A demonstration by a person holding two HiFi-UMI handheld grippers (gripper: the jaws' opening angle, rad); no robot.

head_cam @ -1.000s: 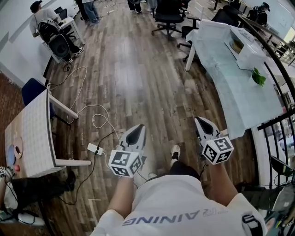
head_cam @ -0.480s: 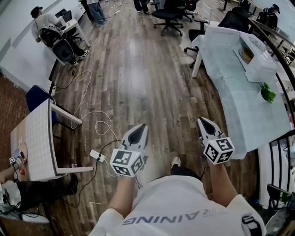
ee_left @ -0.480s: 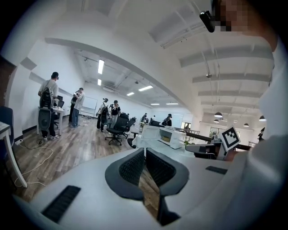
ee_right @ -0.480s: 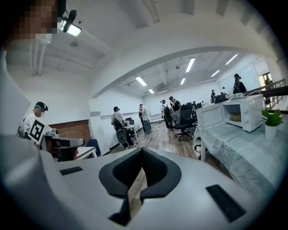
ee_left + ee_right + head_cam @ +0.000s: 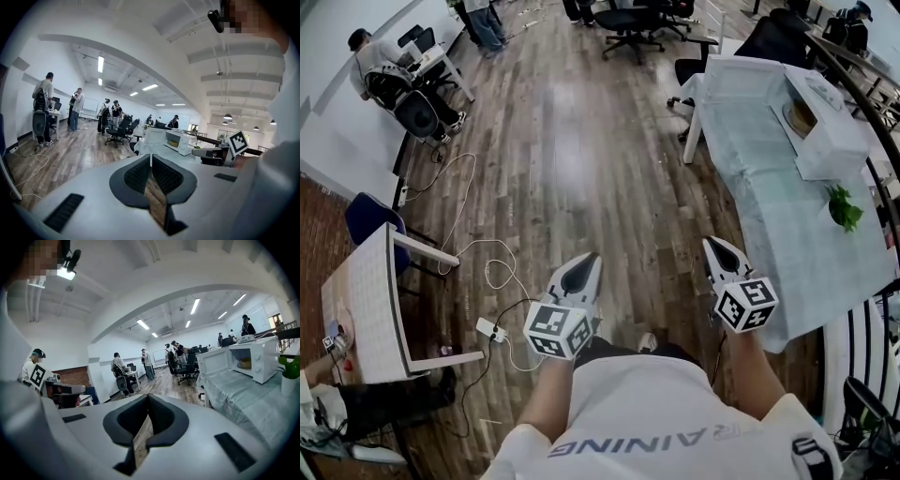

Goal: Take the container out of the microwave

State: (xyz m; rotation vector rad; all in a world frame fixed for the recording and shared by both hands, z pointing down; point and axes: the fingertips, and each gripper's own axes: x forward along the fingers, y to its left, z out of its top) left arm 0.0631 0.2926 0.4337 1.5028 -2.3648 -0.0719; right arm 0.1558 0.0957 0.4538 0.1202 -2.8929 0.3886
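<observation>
Microwave (image 5: 827, 131) on cloth-covered table (image 5: 769, 216), door (image 5: 216, 363) open; tan container (image 5: 806, 118) inside, contents not discernible. Small green plant (image 5: 844, 208) in white pot (image 5: 287, 386) on same table, nearer person. Left gripper (image 5: 584, 261) jaws together, nothing between. Right gripper (image 5: 713, 246) jaws together, also empty. Both over wooden floor (image 5: 572, 159), pointing ahead. Container well apart from both grippers, ahead and to right; right gripper nearer, close to table edge
</observation>
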